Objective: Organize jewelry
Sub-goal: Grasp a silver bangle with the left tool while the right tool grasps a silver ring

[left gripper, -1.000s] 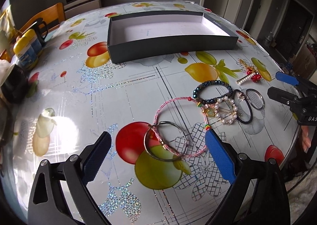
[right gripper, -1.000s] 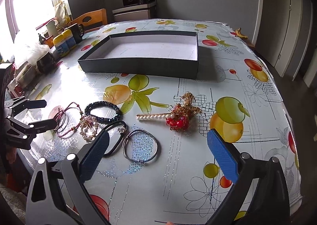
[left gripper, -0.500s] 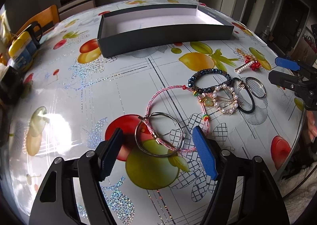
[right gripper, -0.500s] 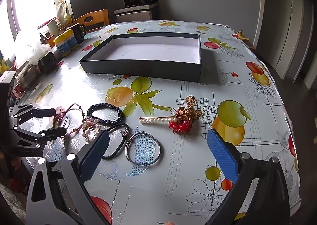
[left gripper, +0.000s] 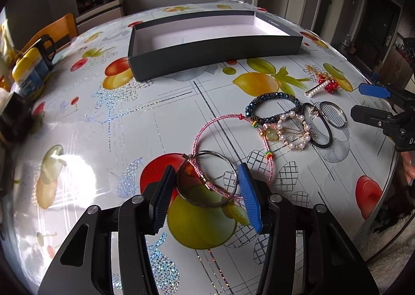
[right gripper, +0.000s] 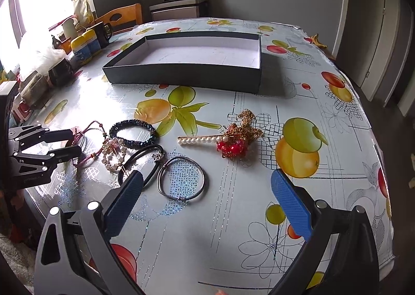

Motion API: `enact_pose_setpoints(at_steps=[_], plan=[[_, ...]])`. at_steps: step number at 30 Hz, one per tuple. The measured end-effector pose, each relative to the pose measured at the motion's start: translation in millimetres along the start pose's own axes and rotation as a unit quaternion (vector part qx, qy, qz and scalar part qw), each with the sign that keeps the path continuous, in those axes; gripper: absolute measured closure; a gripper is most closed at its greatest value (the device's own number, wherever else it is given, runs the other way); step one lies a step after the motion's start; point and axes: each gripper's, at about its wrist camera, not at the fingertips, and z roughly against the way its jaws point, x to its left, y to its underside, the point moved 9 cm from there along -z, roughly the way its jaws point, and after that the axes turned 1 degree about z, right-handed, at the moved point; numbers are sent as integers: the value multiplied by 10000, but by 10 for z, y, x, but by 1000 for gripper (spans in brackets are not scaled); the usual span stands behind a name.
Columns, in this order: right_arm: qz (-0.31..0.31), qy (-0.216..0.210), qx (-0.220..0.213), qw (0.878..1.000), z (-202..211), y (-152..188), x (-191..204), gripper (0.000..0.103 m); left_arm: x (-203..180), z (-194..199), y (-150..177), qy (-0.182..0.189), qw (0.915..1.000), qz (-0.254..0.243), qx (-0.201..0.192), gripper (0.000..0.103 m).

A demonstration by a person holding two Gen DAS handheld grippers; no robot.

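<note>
My left gripper (left gripper: 206, 191) is down at the table with its pads on either side of a silver wire bangle (left gripper: 207, 178) that lies tangled with a pink cord bracelet (left gripper: 220, 139). The jaws are narrowed around the bangle but still apart. Beyond lie a dark beaded bracelet (left gripper: 272, 107), a pearl ring brooch (left gripper: 294, 131), a black band (left gripper: 320, 126) and a silver ring (left gripper: 333, 114). My right gripper (right gripper: 207, 204) is open and empty above a silver bangle (right gripper: 181, 182). A pearl pin with red beads and gold chain (right gripper: 228, 139) lies to its right. The dark tray (right gripper: 192, 71) is empty.
Jars and a black mug (right gripper: 88, 40) stand at the table's left edge with a wooden chair (right gripper: 122, 16) behind. The table edge (left gripper: 384, 191) runs close by the jewelry. The left gripper also shows in the right wrist view (right gripper: 54, 144).
My left gripper has moved forward and down to the silver wire bangle, and its jaws have narrowed around it. My right gripper has barely moved.
</note>
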Motion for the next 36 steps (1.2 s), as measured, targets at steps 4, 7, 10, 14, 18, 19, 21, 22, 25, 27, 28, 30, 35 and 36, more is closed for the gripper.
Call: enact_pose_setpoints(at_steps=[4, 7, 10, 14, 18, 19, 21, 22, 25, 27, 28, 30, 35, 36], plan=[[40, -62, 37, 10000, -15, 13, 44, 12, 11, 67, -61, 18, 9999, 55, -108, 51], [115, -85, 88, 9999, -23, 28, 76, 16, 9, 146, -136, 23, 9997, 51, -257, 51], [239, -137, 113, 9996, -24, 45, 131, 19, 10, 180, -171, 36, 9995, 54, -302, 51], [493, -91, 267, 9984, -96, 107, 199, 32, 23, 206, -184, 97, 9994, 116, -326, 51], [595, -104, 337, 9976, -151, 141, 223, 36, 49, 217, -183, 58, 9994, 116, -336, 51], [636, -91, 349, 9973, -166, 148, 227, 37, 56, 215, -181, 63, 9993, 128, -334, 51], [690, -96, 363, 9969, -194, 157, 235, 39, 64, 216, -184, 62, 9993, 147, -338, 51], [691, -105, 352, 9969, -197, 149, 237, 39, 68, 220, -184, 69, 9993, 153, -341, 51], [758, -94, 306, 9966, -219, 117, 231, 41, 80, 225, -191, 61, 9992, 166, -352, 51], [817, -155, 271, 9962, -228, 100, 246, 47, 84, 223, -194, 63, 9992, 175, -343, 51], [864, -185, 252, 9958, -227, 92, 261, 56, 84, 225, -193, 58, 9992, 175, -343, 51], [870, -202, 241, 9957, -230, 86, 265, 56, 92, 222, -195, 52, 9992, 174, -347, 51], [769, -271, 229, 9964, -221, 83, 253, 56, 90, 207, -191, 62, 9993, 182, -329, 51], [751, -292, 235, 9965, -215, 86, 254, 56, 84, 206, -193, 70, 9993, 174, -327, 51]])
